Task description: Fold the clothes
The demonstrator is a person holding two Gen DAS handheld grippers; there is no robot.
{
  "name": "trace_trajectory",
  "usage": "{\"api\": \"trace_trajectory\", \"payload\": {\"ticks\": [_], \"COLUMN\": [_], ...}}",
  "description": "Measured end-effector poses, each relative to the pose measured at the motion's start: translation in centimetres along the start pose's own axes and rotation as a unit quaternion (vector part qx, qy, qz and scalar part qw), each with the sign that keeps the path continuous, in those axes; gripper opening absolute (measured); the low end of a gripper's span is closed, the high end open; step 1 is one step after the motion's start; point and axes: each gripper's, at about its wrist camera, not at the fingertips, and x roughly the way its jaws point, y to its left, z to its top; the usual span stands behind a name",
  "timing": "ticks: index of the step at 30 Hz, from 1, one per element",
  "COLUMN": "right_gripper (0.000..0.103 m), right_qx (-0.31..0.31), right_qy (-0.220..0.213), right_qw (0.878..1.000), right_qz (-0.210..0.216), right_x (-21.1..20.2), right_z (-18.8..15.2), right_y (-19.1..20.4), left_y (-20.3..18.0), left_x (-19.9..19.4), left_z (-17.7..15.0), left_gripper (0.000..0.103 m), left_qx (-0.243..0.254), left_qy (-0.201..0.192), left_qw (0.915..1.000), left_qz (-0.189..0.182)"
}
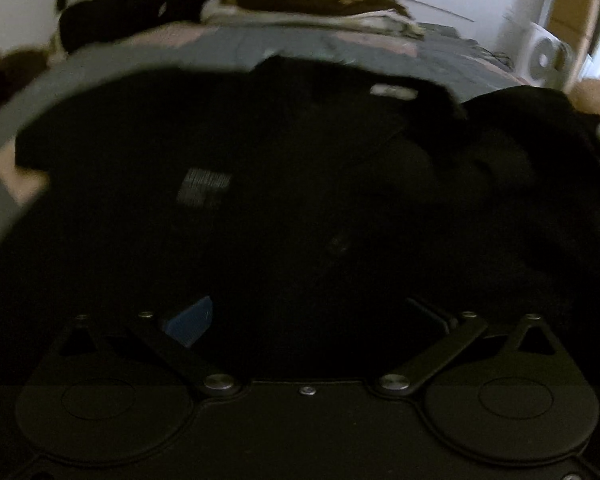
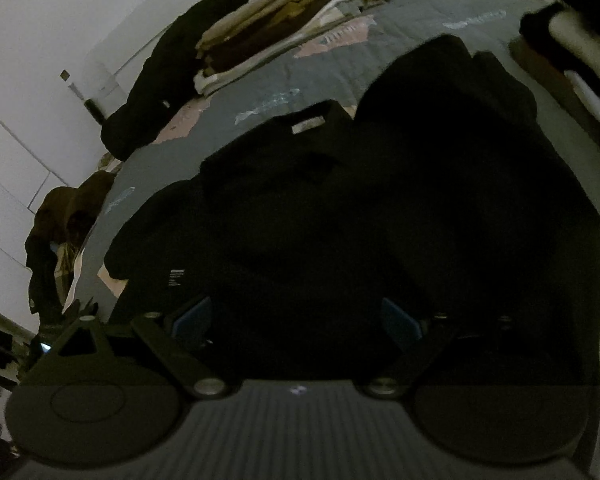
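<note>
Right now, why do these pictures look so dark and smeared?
Left wrist view: motion blur smears the black garment and bed cover. Right wrist view: sharper, yet the garment is an underexposed black mass. Both: fisheye bends the walls.

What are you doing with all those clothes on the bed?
Someone is folding clothes with a gripper in each hand. A black shirt lies spread on the grey bedspread. The left gripper and right gripper both hover over it, fingers apart, holding nothing. A folded brown and cream stack sits at the far side, beside a black pile.
</note>
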Motion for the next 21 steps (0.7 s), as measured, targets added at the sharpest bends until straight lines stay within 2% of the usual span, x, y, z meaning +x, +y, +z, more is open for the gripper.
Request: {"api": "trace_trajectory", "payload": {"ticks": [2, 4, 10, 15, 21], "right_gripper": [0.092, 0.092, 0.092, 0.092, 0.092], "right_qx": [-0.004, -0.006, -0.015, -0.015, -0.019], "right_qy": [-0.004, -0.006, 0.014, 0.012, 0.006], "right_qw": [1.0, 1.0, 1.0, 1.0, 1.0], "right_qz": [0.001, 0.006, -0.002, -0.001, 0.007], "right_x": [-0.3, -0.6, -0.6, -0.7, -1.0], "right_z": [-0.1, -0.4, -1.3, -1.3, -1.3], "right_y": [0.7, 1.3, 2.5, 3.2, 4.1], "left_y": [0.4, -0.1, 0.4, 1.1, 0.2], "left_x": [0.3, 0.5, 0.3, 0.0, 0.3], "left_z": [-1.2, -2.2, -3.9, -4.6, -4.7], "left_gripper": [0.103, 0.103, 0.103, 0.103, 0.103], "left_qx": [0.013, 0.061, 0.067, 0.039, 0.064], "left_qy": [-0.019, -0.051, -0.107, -0.115, -0.109], "left_qw": [0.9997, 0.9968, 0.9919, 0.9919, 0.9919], "left_qz": [0.005, 0.006, -0.009, -0.037, -0.012]}}
